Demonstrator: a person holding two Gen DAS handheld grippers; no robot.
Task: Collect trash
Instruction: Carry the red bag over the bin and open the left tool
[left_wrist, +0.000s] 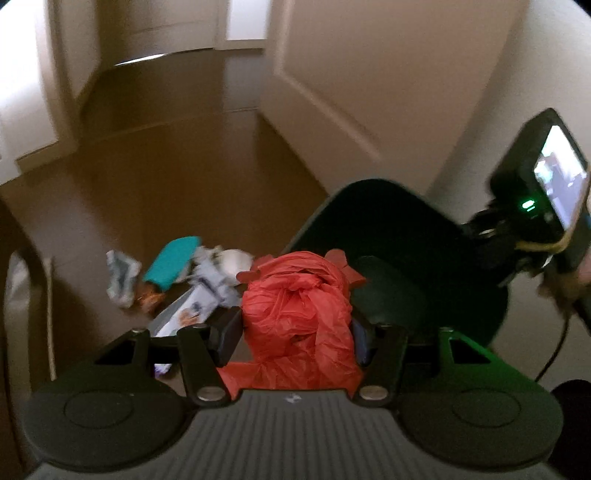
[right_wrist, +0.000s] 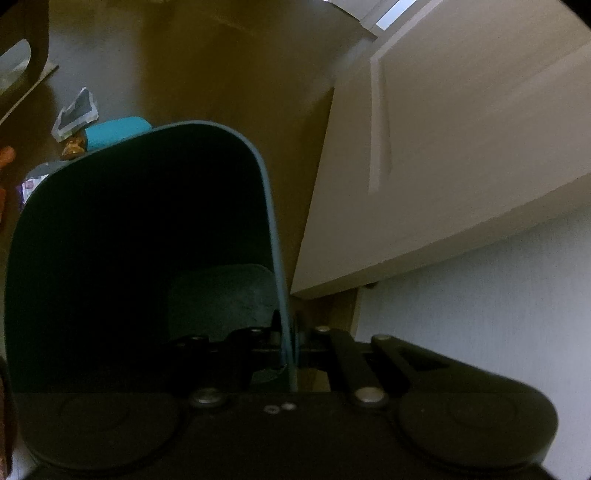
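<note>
My left gripper (left_wrist: 295, 325) is shut on a crumpled red plastic bag (left_wrist: 295, 306) and holds it above the floor, just left of the dark green bin (left_wrist: 406, 240). The bin is tilted with its open mouth toward me. My right gripper (right_wrist: 288, 347) is shut on the bin's rim (right_wrist: 273, 221), one finger inside and one outside. More trash lies on the brown floor: a teal packet (left_wrist: 173, 262), crumpled grey-white wrappers (left_wrist: 122, 277), white paper (left_wrist: 236, 262) and a printed carton (left_wrist: 184, 314). The teal packet (right_wrist: 114, 131) and a wrapper (right_wrist: 75, 112) also show in the right wrist view.
A cream wall and door panel (left_wrist: 369, 92) run along the right, with a corridor (left_wrist: 177, 92) beyond. The right gripper's camera unit (left_wrist: 546, 177) hangs at the right edge. A dark furniture edge (left_wrist: 22, 277) stands at the left.
</note>
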